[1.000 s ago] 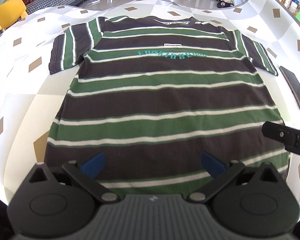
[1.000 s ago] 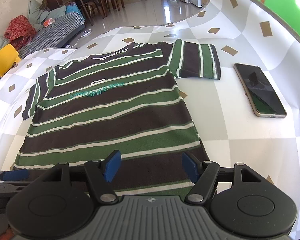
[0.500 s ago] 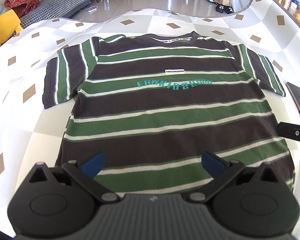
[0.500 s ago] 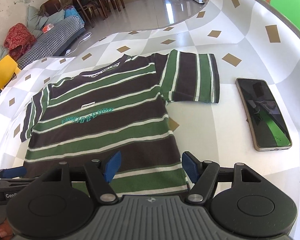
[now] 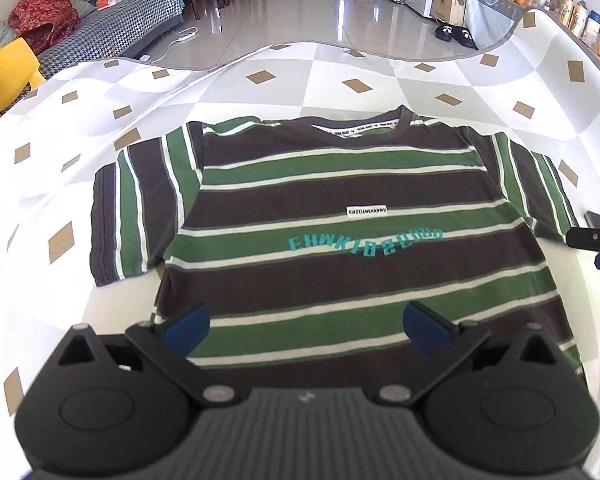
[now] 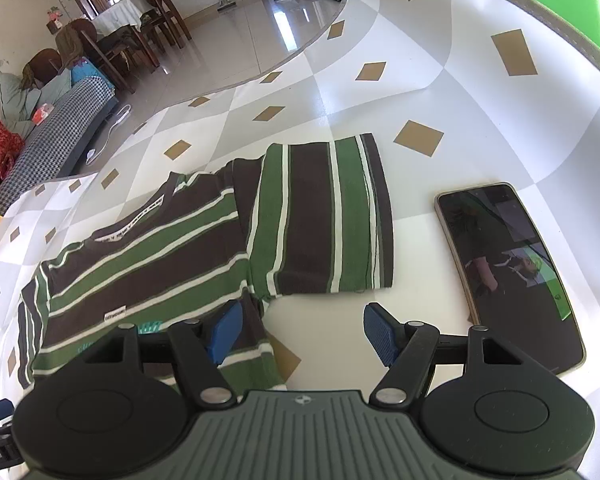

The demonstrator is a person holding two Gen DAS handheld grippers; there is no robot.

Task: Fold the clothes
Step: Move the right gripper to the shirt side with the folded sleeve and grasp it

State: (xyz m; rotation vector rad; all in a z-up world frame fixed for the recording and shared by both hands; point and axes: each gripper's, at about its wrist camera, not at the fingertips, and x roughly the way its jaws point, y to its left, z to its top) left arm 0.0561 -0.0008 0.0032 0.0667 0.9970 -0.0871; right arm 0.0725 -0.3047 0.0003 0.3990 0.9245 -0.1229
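A green, dark brown and white striped T-shirt (image 5: 340, 208) lies flat, front up, on the checked tablecloth (image 5: 80, 160), collar at the far side. My left gripper (image 5: 304, 326) hovers open above the shirt's lower half, nothing between its blue pads. In the right wrist view the shirt's right sleeve (image 6: 324, 216) spreads out just beyond my right gripper (image 6: 302, 330), which is open over bare cloth at the armpit, its left pad (image 6: 226, 328) above the shirt's side. The right gripper's tip shows at the left wrist view's right edge (image 5: 596, 240).
A dark smartphone (image 6: 508, 272) lies on the tablecloth just right of the sleeve. The table's far edge curves past the collar (image 5: 300, 46), with shiny floor, a checked sofa (image 5: 112, 28) and dining chairs beyond. Bottles and fruit stand at the far right (image 5: 580, 20).
Both grippers have moved up along the shirt from its hem toward the chest and sleeves. The right one has shifted to the right sleeve and armpit, closer to the phone. Jaws unchanged.
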